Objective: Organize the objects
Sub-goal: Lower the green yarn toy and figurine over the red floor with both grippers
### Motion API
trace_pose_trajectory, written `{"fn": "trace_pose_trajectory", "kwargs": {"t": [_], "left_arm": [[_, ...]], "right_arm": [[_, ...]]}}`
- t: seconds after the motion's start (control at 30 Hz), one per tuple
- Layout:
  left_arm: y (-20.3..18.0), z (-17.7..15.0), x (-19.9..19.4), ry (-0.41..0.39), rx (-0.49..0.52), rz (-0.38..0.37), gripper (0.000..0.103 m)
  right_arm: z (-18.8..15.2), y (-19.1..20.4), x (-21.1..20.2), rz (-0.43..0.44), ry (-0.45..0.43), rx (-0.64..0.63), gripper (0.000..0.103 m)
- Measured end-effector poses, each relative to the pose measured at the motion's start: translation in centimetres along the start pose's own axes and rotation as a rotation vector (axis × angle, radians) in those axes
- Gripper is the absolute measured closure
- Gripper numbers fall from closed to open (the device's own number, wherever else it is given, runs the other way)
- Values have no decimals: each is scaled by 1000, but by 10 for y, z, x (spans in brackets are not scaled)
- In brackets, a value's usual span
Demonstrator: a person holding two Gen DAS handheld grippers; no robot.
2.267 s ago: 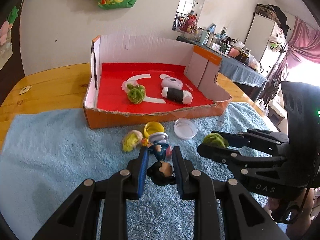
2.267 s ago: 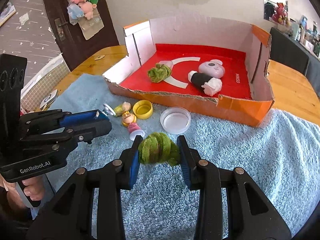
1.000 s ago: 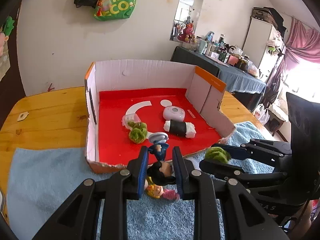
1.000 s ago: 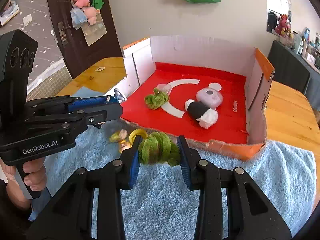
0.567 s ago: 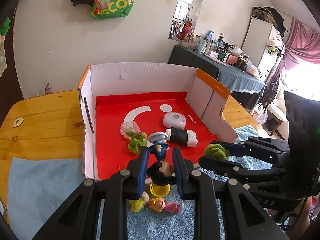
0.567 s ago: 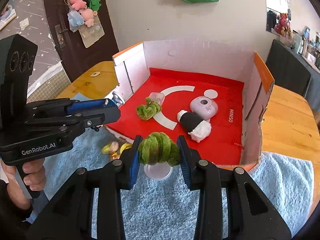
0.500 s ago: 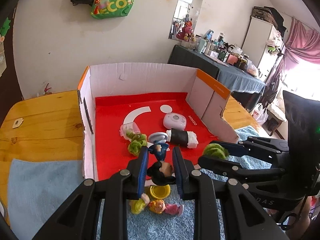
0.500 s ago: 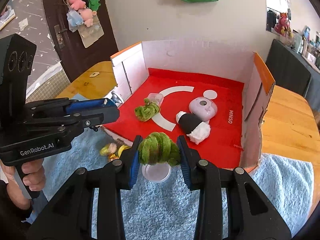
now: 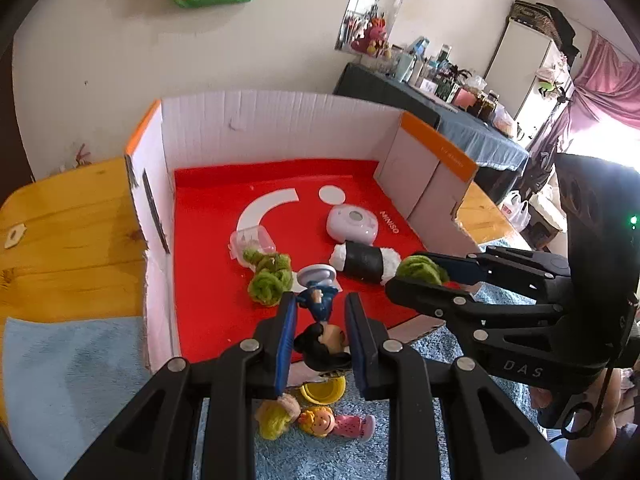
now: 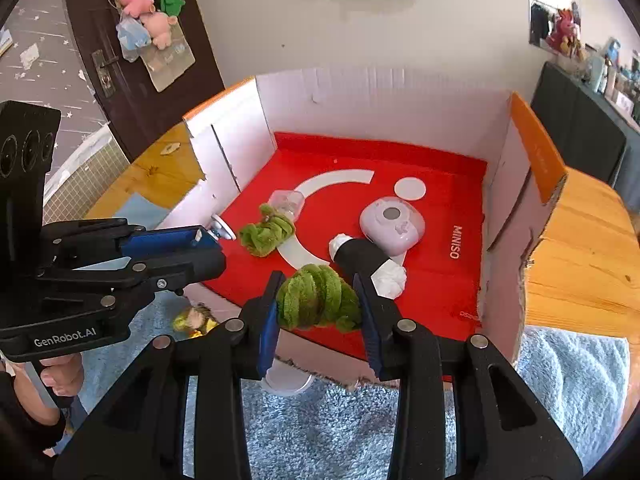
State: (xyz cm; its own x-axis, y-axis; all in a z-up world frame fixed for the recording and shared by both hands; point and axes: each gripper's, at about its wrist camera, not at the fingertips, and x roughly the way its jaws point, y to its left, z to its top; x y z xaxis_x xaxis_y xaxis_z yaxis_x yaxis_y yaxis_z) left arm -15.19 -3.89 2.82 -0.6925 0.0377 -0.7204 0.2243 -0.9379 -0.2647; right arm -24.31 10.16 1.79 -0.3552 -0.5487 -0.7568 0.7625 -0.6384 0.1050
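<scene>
Broadly, the wooden tabletop carried a blue towel and, partly on that towel, an open cardboard box with a red floor; inside the box lay a black-and-white roll, a lilac case, a green knit bundle and a clear cup; the right tongs hung over the box's near wall, nearly shut and clamped on a second green knit roll; the left tongs, over the same near edge, were pinched onto a dark-haired figurine; outside the box on the towel lay a yellow cap and a small blonde doll.
</scene>
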Motion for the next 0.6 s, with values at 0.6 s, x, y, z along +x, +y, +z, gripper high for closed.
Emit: {"fn": "trace_pose_trajectory", "kwargs": {"t": [0.6], "left_arm": [[19, -3, 40, 128, 7, 38, 77]], "right_arm": [[5, -10, 37, 55, 140, 15, 69]]}}
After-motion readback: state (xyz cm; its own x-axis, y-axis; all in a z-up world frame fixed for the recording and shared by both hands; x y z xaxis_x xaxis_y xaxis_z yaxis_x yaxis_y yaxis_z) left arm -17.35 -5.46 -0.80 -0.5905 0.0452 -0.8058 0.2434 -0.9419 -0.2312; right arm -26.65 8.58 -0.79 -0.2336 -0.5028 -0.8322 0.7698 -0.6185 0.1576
